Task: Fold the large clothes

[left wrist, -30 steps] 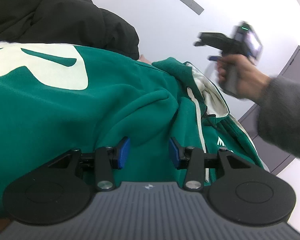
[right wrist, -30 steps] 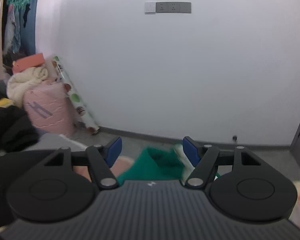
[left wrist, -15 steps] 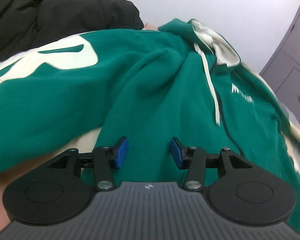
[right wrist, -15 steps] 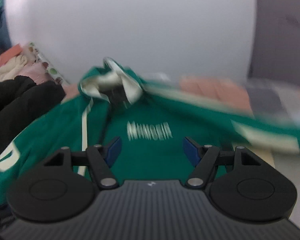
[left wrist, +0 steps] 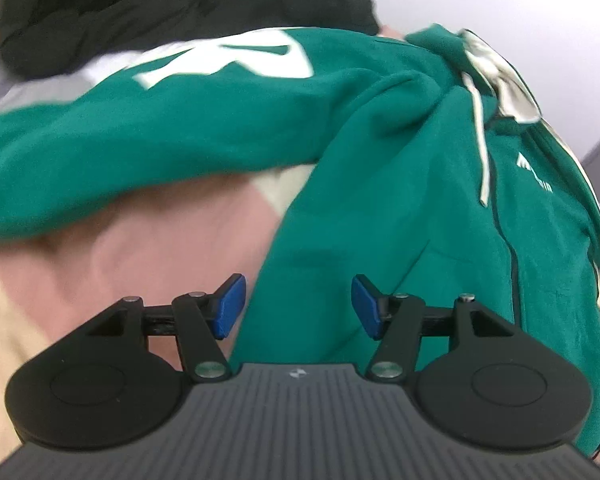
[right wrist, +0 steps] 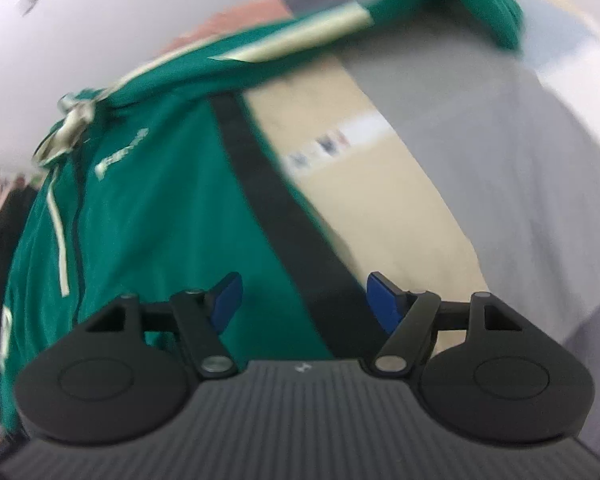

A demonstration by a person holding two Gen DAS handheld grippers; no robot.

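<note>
**Both grippers over the green hoodie, nothing held**

We see the bedcover, a patchwork of pink, beige and grey, with the green hoodie spread front-up across it and a black jacket heaped beyond its lettered sleeve. The hoodie's long axis runs away from us, hood far, hem near.

Our left gripper points down at the hoodie's left body edge; its jaws have just been opening and stand spread, cloth below but not pinched. Our right gripper is spread too, over the opposite side edge, where a dark band borders bare cover. Each hand is nearest its own side.

We judge open bedding on both flanks leaves room to fold inward; the jacket crowds the far-left sleeve.
</note>
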